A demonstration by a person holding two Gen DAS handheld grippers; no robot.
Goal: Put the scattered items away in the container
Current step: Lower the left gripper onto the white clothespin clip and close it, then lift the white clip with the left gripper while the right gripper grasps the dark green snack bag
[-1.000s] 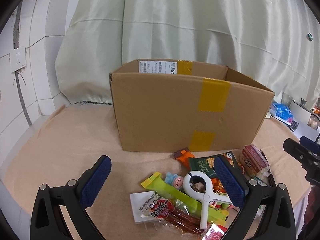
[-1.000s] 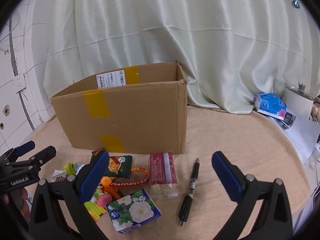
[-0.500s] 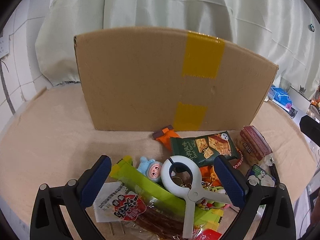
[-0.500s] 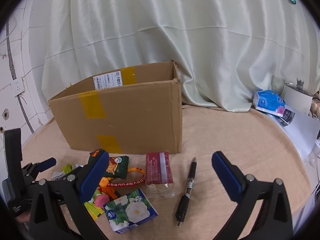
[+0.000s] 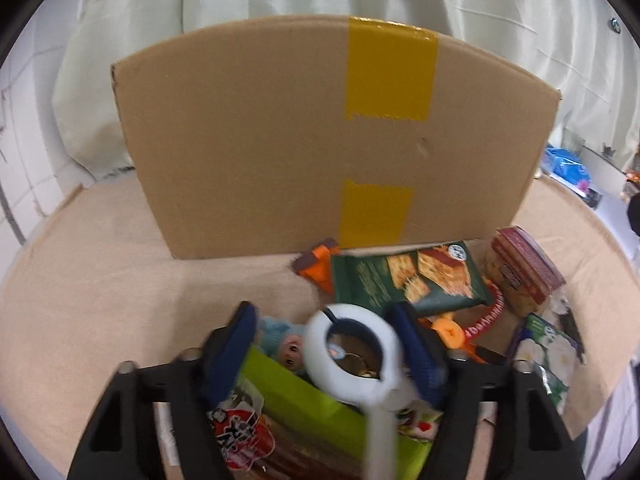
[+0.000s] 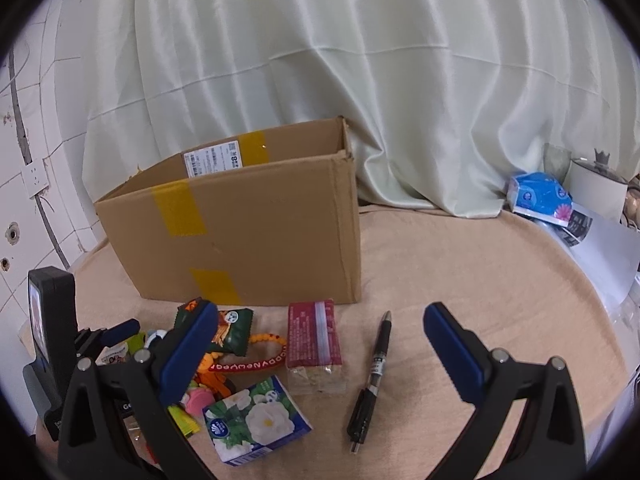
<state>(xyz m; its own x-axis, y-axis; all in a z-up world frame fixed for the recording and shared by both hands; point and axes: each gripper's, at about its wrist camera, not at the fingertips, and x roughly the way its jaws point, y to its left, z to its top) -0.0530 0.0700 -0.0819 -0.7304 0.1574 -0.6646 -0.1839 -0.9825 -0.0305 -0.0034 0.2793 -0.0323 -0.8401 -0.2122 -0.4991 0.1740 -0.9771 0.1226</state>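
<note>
Left claw [image 5: 326, 344], jaws just closing, brackets white clip [image 5: 352, 354] without a clear grip; right claw [image 6: 320, 354] wide above pen [image 6: 374, 364]; cardboard box [image 5: 280, 140] behind.

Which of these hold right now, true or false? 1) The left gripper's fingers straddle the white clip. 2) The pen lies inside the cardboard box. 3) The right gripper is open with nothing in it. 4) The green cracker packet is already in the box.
1) True: the left gripper has just been closing, with the white clip between its fingers; whether the pads press on it is not clear.
2) False: the pen lies on the table in front of the cardboard box.
3) True: the right gripper is open and holds nothing.
4) False: the green cracker packet lies on the table before the box.
</note>
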